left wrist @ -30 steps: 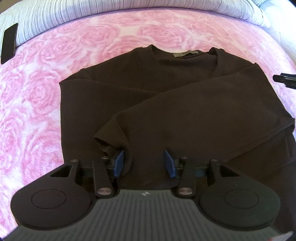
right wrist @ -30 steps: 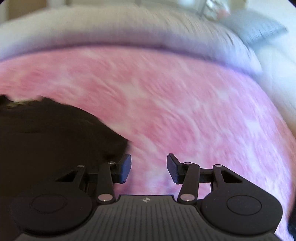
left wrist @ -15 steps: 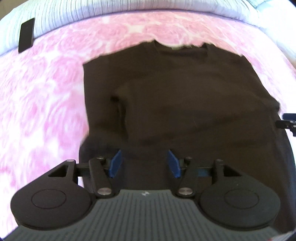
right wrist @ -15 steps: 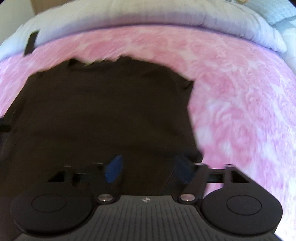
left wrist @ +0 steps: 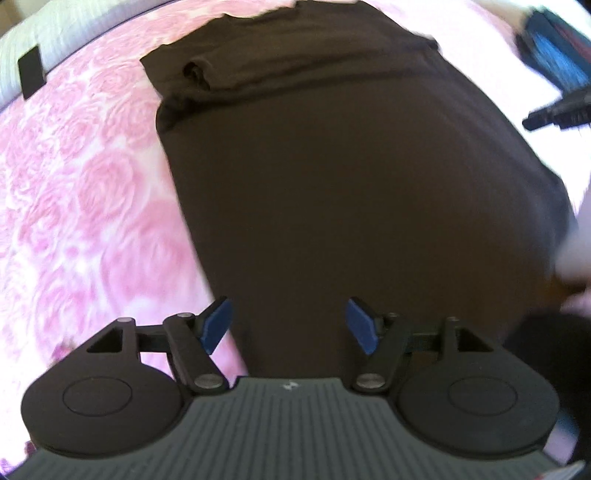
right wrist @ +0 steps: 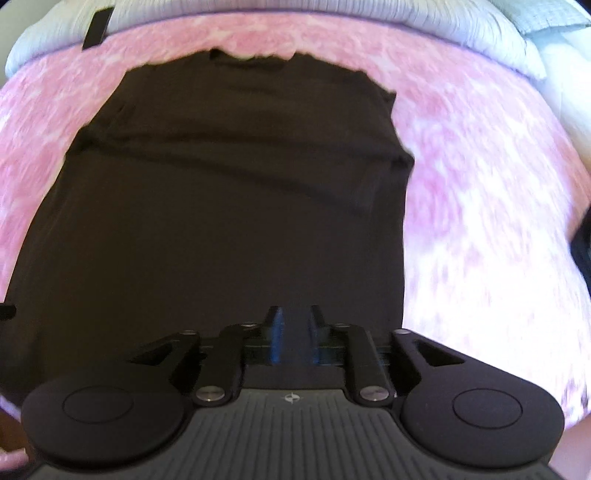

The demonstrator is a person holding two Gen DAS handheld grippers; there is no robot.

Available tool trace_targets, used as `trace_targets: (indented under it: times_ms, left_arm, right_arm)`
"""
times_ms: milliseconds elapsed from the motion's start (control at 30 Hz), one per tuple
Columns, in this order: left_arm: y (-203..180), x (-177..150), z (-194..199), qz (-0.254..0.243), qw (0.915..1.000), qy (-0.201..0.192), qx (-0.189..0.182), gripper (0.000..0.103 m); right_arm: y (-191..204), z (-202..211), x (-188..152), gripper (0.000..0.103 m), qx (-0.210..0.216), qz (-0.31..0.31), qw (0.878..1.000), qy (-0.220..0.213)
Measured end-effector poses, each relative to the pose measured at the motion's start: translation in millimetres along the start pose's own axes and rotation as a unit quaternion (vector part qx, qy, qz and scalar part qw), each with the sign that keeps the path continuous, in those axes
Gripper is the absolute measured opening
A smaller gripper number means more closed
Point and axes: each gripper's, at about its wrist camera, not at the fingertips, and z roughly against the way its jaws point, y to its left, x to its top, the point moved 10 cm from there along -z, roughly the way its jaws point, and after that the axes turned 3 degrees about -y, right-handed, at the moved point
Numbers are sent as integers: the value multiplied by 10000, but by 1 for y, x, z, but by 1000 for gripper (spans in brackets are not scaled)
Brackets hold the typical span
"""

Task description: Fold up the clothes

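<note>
A dark brown long-sleeved shirt lies flat on the pink rose blanket, neck at the far end, sleeves folded across the chest. It also fills the right wrist view. My left gripper is open and empty over the shirt's near left hem. My right gripper has its jaws nearly closed over the near right hem; a narrow gap shows, and I cannot tell whether cloth is pinched. The right gripper's tip shows at the right edge of the left wrist view.
The pink rose blanket covers the bed around the shirt. A striped grey pillow runs along the far edge. A small black tag sits on the pillow at the far left.
Both grippers have pulled back toward the shirt's hem. The right gripper's jaws have narrowed from open to nearly closed. The left gripper has stayed open.
</note>
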Motion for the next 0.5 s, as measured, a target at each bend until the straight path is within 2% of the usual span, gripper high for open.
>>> trace_targets:
  times_ms: [133, 233, 300, 433, 500]
  left_arm:
    - [-7, -53, 15, -502, 9986, 90, 152, 65]
    - [-23, -78, 22, -1484, 9885, 7, 303, 66]
    - [-35, -90, 24, -2166, 9755, -52, 374, 66]
    - [-52, -110, 15, -3301, 9425, -20, 514, 66]
    - [-59, -118, 6, -3802, 9231, -4, 582, 66]
  right_arm:
    - [19, 18, -56, 21, 39, 135, 9993, 334]
    - [33, 25, -91, 21, 170, 245, 9982, 516]
    - [42, 27, -105, 23, 269, 324, 9977, 526]
    - [59, 29, -126, 31, 446, 467, 9969, 446]
    - [65, 33, -131, 43, 453, 436, 9975, 327]
